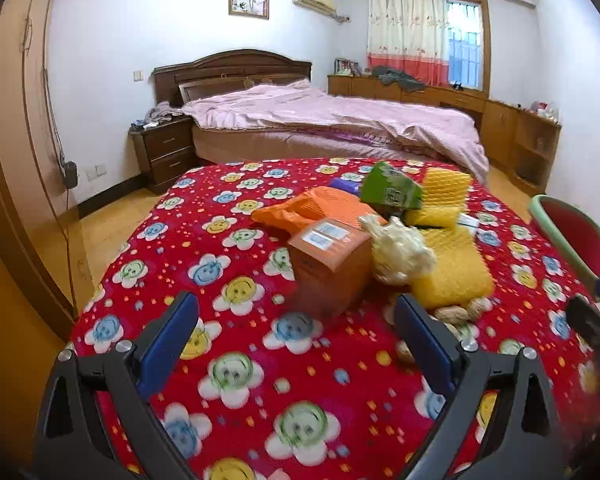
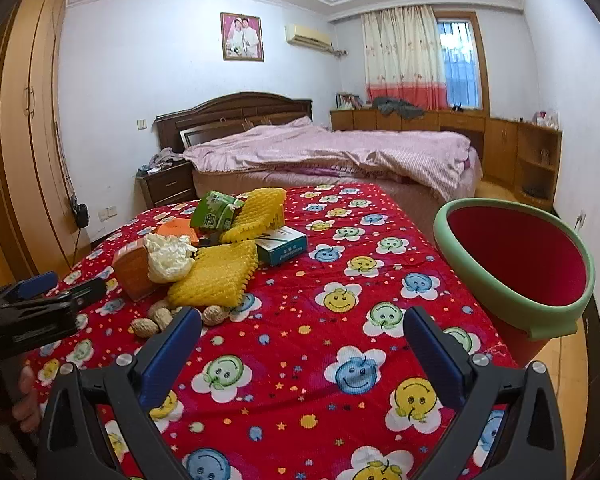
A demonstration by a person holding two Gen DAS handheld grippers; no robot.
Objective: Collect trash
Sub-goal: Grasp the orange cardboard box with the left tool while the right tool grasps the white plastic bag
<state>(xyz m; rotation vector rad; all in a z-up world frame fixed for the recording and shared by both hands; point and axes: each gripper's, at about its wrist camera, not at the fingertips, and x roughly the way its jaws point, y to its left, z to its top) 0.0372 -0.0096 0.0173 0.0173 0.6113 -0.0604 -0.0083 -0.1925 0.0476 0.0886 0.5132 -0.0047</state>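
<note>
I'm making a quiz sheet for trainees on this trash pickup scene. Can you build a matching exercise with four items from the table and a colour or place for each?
Things:
1. carton
2. foam net
3. bin
4. peanuts

Descriptions:
A. green rim, red inside, at the table's right edge
B. tan shells, nearest the grippers, in front of the pile
C. green, lying tilted at the back of the pile
D. yellow mesh, lying flat at the front of the pile

Pairs: 1-C, 2-D, 3-A, 4-B
</note>
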